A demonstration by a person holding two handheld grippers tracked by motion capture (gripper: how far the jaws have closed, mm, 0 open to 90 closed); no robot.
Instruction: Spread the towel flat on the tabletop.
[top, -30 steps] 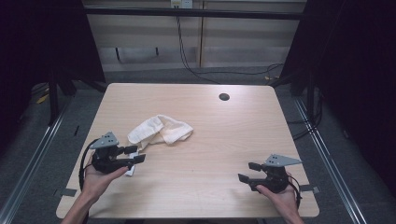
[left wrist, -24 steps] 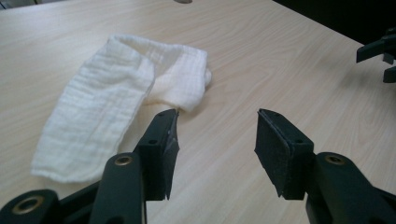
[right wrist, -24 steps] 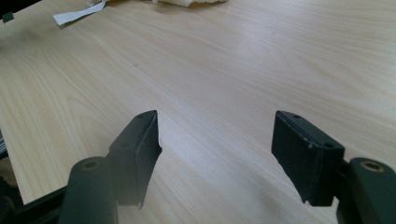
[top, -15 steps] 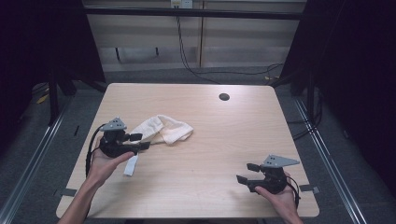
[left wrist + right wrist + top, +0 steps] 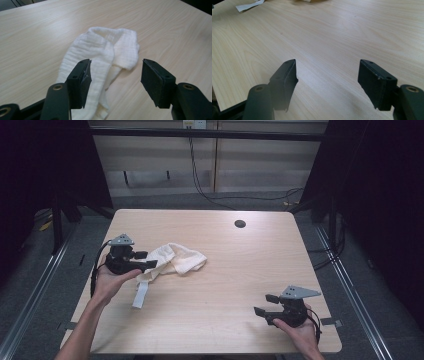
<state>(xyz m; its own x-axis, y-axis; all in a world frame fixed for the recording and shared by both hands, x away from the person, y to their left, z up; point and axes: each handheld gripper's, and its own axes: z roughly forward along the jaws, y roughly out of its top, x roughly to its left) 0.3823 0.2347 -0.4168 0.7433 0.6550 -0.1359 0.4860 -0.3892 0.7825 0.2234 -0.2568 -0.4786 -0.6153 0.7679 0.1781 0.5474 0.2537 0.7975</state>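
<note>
A pale wooden table [image 5: 240, 270] stands among dark curtains [image 5: 45, 165].

From the high view I see the surface [image 5: 240, 270] evenly lit from above, with dark surroundings on both sides. In my left gripper view, glare washes out the far wood and the cloth [image 5: 105, 55] looks slightly overexposed. Both close views are soft, with faint shadows under the near black parts.

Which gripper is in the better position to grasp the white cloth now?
Probably the left. The left gripper is at the white cloth, jaws open and just widening, cloth lying below them. The right gripper sits far away over bare table.
</note>
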